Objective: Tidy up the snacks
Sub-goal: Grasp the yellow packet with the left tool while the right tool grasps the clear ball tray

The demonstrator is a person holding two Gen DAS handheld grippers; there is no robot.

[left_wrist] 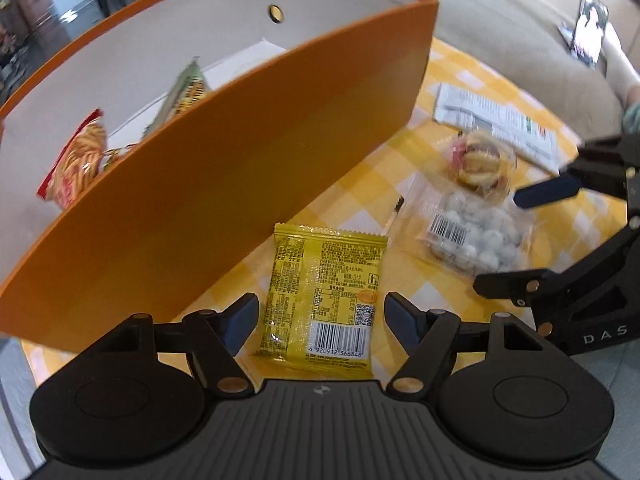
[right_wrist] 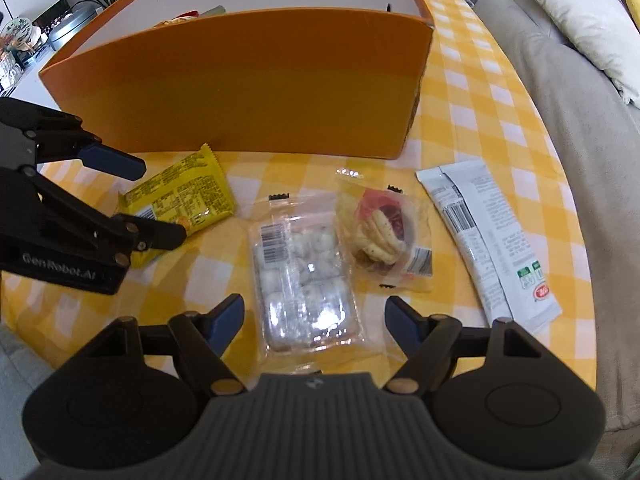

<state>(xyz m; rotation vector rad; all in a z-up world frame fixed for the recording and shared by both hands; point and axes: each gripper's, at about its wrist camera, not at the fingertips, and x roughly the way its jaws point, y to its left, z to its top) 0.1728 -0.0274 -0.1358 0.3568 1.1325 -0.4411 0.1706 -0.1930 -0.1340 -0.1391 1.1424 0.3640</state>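
Note:
A yellow snack packet [left_wrist: 320, 296] lies on the checked tablecloth beside the orange box [left_wrist: 224, 184]. My left gripper [left_wrist: 322, 316] is open, its jaws either side of the packet's near end. My right gripper [right_wrist: 314, 320] is open over a clear bag of white candies [right_wrist: 306, 280]. Next to it lie a clear bag of crackers [right_wrist: 380, 236] and a white wrapper bar [right_wrist: 492, 240]. The yellow packet [right_wrist: 180, 196] and left gripper [right_wrist: 160, 204] show in the right wrist view. The box [right_wrist: 248, 84] holds a red snack bag [left_wrist: 74, 160] and a green one [left_wrist: 184, 92].
The table has a yellow and white checked cloth [right_wrist: 480, 92]. A grey sofa [right_wrist: 580, 120] with a pale cushion [right_wrist: 580, 20] runs along the right edge. The right gripper also shows in the left wrist view [left_wrist: 508, 236], over the candies [left_wrist: 472, 236].

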